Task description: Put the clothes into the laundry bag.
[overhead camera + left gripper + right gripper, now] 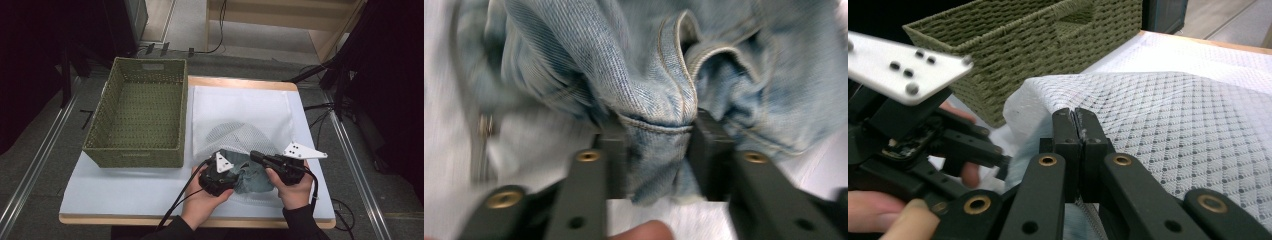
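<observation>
Left gripper [656, 150] pinching soft denim garment [644, 70] hem, frame centre; right gripper [1079, 131] clamped on limp mesh laundry bag [1173, 120] edge.

The green woven rectangular basket [137, 112] is walling my left; bare white tabletop [130, 190] is lying open beneath it.

The basket [137, 112] at upper left is woven green fibre, rough and matt. The mesh bag [1173, 120] is white netted cloth with a diamond weave. The jeans [639, 75] are faded blue denim, ribbed, with tan stitching. Both pairs of jaws are matt black plastic with brass-coloured rivets. The surface [125, 192] is smooth, pale and wood-edged.
</observation>
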The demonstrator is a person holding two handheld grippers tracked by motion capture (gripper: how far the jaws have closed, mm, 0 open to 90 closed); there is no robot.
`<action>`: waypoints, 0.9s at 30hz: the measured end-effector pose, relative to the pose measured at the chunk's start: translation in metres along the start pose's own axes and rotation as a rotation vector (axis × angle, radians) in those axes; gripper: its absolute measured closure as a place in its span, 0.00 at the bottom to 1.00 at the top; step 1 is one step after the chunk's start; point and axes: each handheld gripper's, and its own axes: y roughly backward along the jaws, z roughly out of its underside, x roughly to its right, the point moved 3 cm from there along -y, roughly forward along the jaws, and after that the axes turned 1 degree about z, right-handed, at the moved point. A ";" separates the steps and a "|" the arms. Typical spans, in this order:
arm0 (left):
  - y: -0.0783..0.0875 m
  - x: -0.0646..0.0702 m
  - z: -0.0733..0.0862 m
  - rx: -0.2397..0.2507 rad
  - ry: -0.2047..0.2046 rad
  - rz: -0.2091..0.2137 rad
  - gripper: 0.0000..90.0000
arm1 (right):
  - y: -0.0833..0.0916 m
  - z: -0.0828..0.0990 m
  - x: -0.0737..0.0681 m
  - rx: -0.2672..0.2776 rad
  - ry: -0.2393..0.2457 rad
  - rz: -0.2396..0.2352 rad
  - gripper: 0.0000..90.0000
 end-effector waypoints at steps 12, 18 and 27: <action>-0.032 -0.034 -0.017 0.029 0.096 -0.030 0.62 | 0.009 0.000 0.008 0.022 -0.025 0.001 1.00; 0.009 -0.034 -0.004 0.119 0.096 0.052 0.39 | 0.009 0.003 0.014 0.018 -0.038 0.017 1.00; 0.026 0.004 0.007 0.151 -0.007 0.085 0.76 | 0.006 0.003 0.012 0.013 -0.041 0.023 1.00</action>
